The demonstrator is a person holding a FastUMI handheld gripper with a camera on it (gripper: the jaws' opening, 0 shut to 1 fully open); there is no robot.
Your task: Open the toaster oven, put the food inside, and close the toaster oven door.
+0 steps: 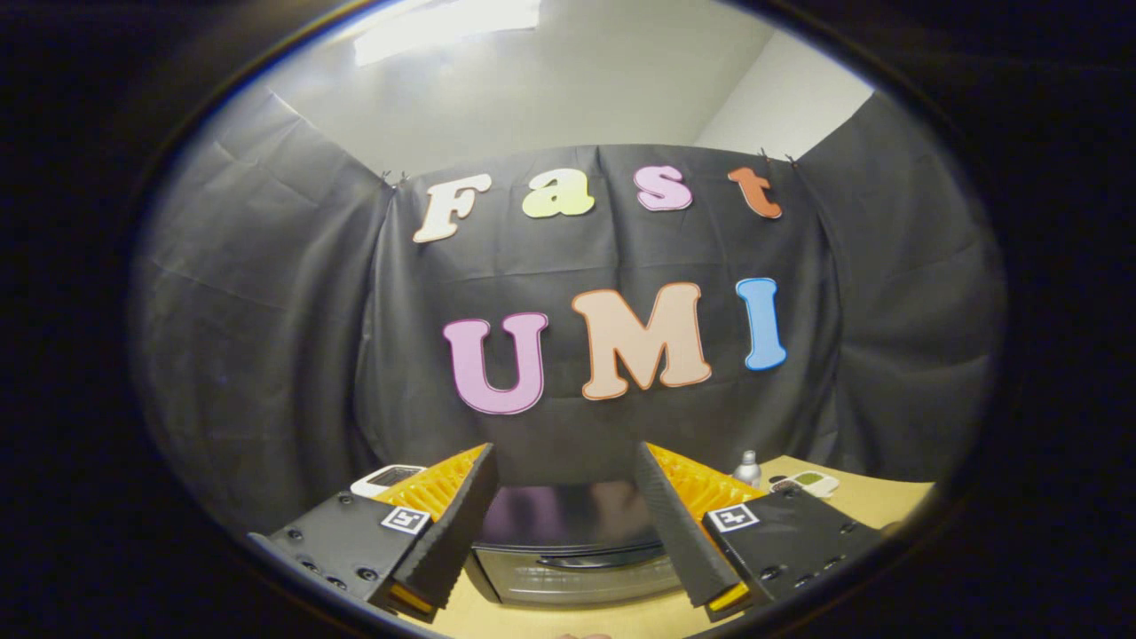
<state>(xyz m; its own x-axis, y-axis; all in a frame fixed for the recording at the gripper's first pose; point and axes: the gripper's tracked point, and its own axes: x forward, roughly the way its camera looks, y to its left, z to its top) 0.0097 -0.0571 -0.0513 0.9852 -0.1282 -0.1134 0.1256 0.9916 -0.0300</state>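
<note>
We see the gripper (pixel 564 461) with its two fingers (pixel 453 524) spread wide apart and released, nothing held between them. Framed in the gap between the fingers, just beyond them, stands the toaster oven (pixel 568 555), its glass door shut and upright, a handle bar running across the top of the door. The oven rests on the desk (pixel 870 497), a light wooden surface, set toward the desk's far edge in front of the black cloth wall (pixel 266 337). Past the right finger, near the desk's far right corner, we note a small bottle (pixel 748 466) and a white device (pixel 808 484) beside it. Past the left finger lies another white device (pixel 386 479) with a dark screen.
</note>
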